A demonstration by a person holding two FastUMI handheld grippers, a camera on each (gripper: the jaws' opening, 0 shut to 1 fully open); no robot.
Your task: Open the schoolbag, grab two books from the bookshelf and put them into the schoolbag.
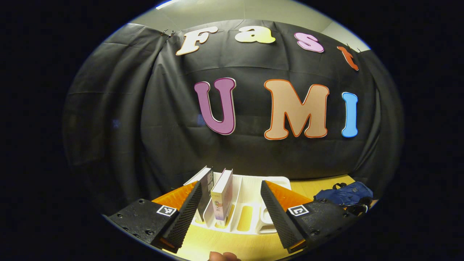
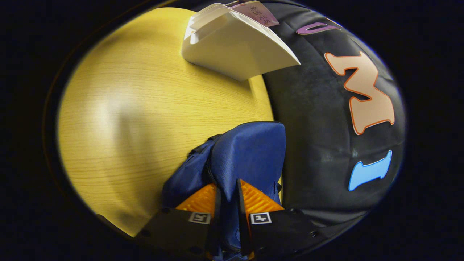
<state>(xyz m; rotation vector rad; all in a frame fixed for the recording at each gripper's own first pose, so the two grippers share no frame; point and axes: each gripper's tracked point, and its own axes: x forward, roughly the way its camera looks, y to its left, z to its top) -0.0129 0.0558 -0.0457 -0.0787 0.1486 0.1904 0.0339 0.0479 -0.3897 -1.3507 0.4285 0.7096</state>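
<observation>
In the left gripper view my left gripper point(image 1: 230, 210) is open, facing a white bookshelf rack point(image 1: 250, 203) on the yellow table. Two books stand in the rack's left slots: a dark one point(image 1: 206, 188) and a white-and-purple one point(image 1: 223, 194) between the fingers' line of sight. The blue schoolbag point(image 1: 344, 194) lies at the right on the table. In the right gripper view my right gripper point(image 2: 228, 206) is shut on a fold of the blue schoolbag point(image 2: 250, 152), whose fabric bunches up between the fingers. The white rack point(image 2: 235, 43) sits farther away at the top.
The yellow wooden table point(image 2: 137, 108) spreads wide to the left of the bag in the right gripper view. The black cloth wall rises right behind the rack and the bag. A fingertip of the holding hand point(image 1: 223, 256) peeks at the bottom of the left gripper view.
</observation>
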